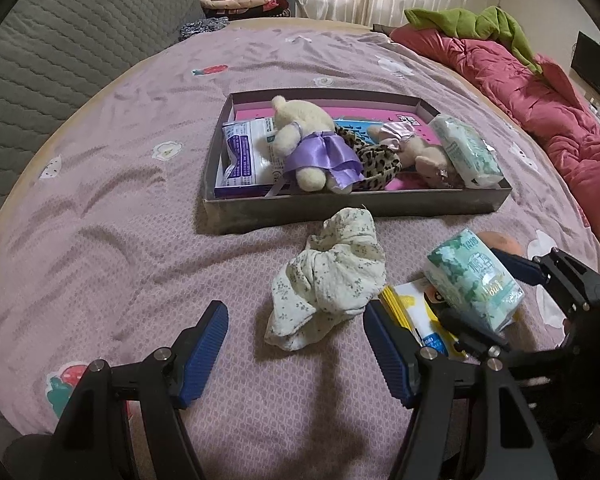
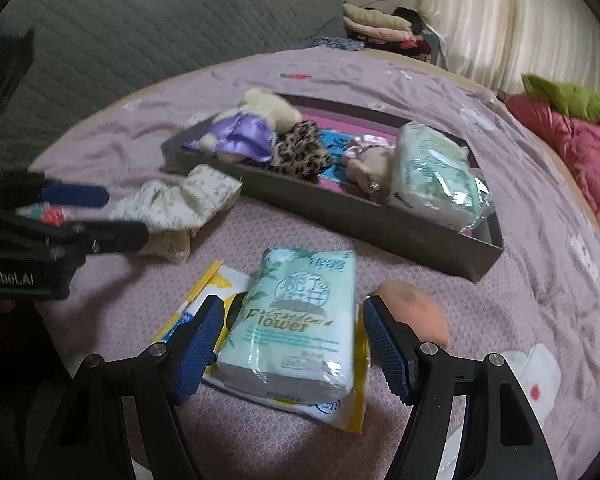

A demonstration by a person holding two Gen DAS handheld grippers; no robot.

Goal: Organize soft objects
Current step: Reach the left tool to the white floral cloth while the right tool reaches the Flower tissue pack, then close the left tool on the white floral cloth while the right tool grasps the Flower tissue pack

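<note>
Mauve bedspread (image 1: 100, 208) under a dark tray (image 1: 356, 204) of plush toys. Left wrist view: left gripper (image 1: 296, 344), jaws released, with the crumpled floral cloth (image 1: 332, 276) just ahead between them.

Right wrist view: right gripper (image 2: 292, 340), jaws released, straddles a glossy tissue pack (image 2: 300, 320), long axis pointing away, lying on a yellow pouch (image 2: 204, 292); peach sponge (image 2: 416, 308) beside.
</note>
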